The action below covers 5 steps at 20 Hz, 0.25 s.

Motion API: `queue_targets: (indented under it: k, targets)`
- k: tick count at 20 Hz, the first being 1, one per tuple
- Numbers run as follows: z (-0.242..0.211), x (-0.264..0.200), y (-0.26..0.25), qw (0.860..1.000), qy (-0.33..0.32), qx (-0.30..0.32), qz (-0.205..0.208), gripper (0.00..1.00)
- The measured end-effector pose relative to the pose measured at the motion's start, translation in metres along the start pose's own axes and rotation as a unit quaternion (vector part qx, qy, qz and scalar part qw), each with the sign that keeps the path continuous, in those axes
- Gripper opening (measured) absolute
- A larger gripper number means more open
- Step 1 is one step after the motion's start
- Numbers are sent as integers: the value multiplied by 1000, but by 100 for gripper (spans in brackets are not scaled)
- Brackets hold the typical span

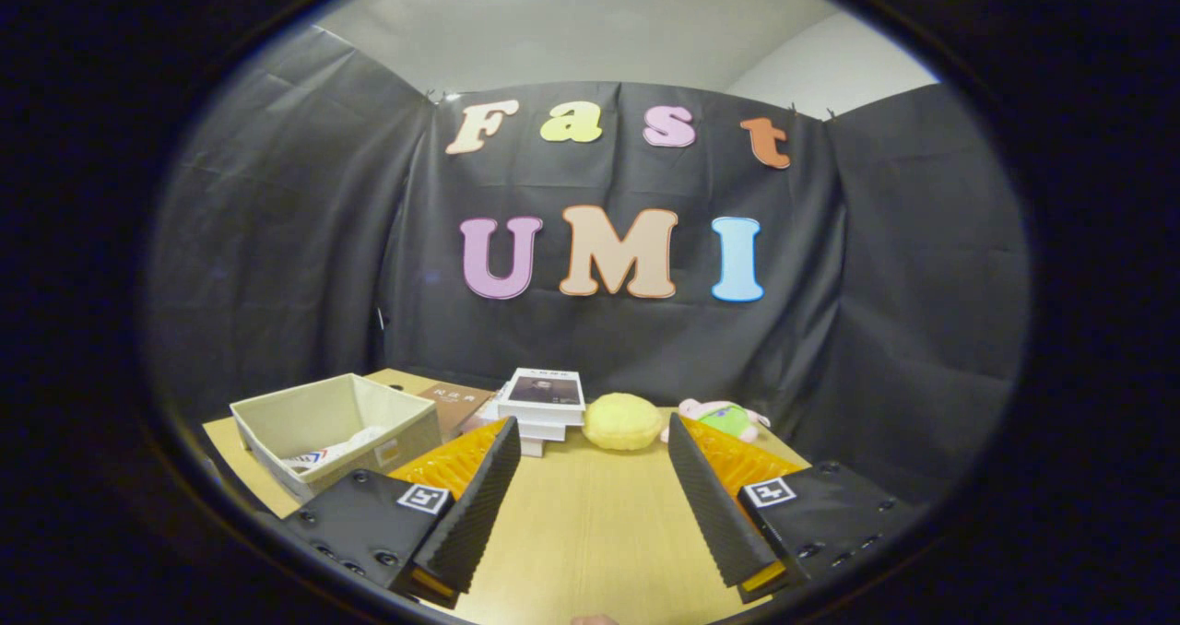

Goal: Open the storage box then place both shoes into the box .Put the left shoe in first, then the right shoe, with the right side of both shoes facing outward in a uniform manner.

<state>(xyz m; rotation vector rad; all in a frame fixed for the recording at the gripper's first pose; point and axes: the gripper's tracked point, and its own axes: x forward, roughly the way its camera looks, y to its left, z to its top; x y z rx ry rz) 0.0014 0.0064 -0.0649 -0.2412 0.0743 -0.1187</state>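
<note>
Off to the left, the storage box [334, 430] sits open on the table [590, 524], a shoe [343, 447] lying inside. Beyond the fingers are stacked books [544, 406], a yellow plush [619, 421] and a pink toy [721, 417]. The gripper [590, 436] is spread wide, holding nothing.

We see the gripper [590, 441] with its fingers spread apart over the table [590, 524], nothing between them. The storage box [336, 431] sits left of the fingers, a shoe [336, 450] inside it. Beyond the fingertips lie a stack of books [544, 404], a round cushion [619, 422] to its right, then a plush toy [724, 418].
</note>
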Motion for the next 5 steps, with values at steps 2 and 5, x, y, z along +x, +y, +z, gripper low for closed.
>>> queue_targets:
  k: [2,5]
  targets:
    - [-1,-1,-5,1000,1,6,-4,99]
    - [-1,-4,-6,1000,-1,20,-5,99]
